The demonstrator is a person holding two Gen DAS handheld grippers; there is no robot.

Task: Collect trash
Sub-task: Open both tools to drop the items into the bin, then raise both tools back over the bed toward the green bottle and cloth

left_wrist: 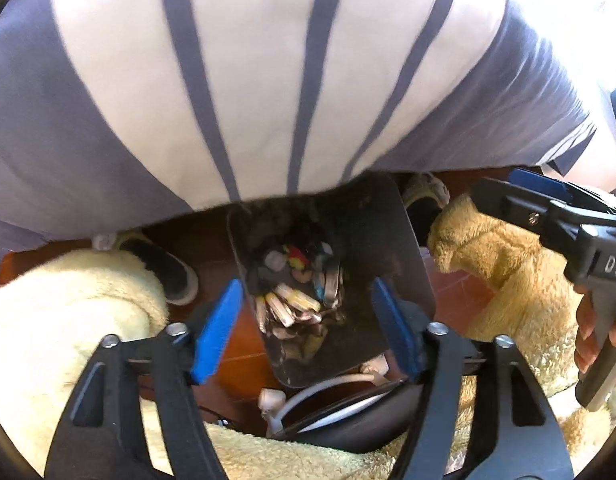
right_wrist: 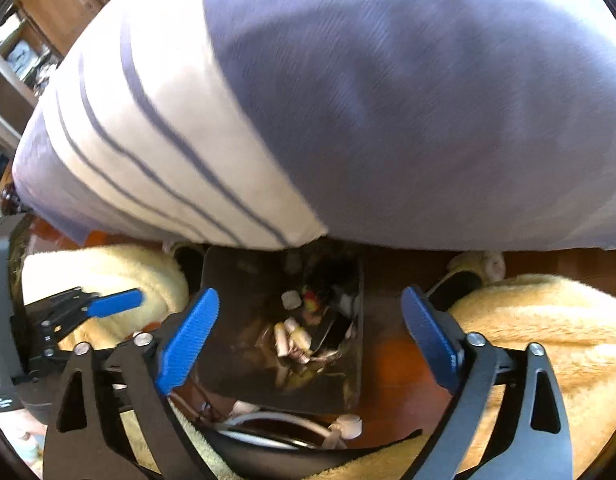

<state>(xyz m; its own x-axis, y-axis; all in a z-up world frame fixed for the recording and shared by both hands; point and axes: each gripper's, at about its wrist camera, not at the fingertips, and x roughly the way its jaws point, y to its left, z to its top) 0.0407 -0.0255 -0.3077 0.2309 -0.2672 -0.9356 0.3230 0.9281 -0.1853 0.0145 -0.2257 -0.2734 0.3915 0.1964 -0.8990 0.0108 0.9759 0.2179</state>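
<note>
The dark trash bin [left_wrist: 400, 256], with wrappers [left_wrist: 292, 300] at its bottom, sits on the floor directly below the left gripper [left_wrist: 306, 328] and right gripper [right_wrist: 310, 344]. Both stand wide apart, gripping nothing. A striped shirt [left_wrist: 268, 80] covers the bin's far rim

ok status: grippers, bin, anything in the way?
Left hand-held gripper open, empty. Right hand-held gripper open, empty. Trash bin below, litter inside. Striped shirt overhangs the bin.
</note>
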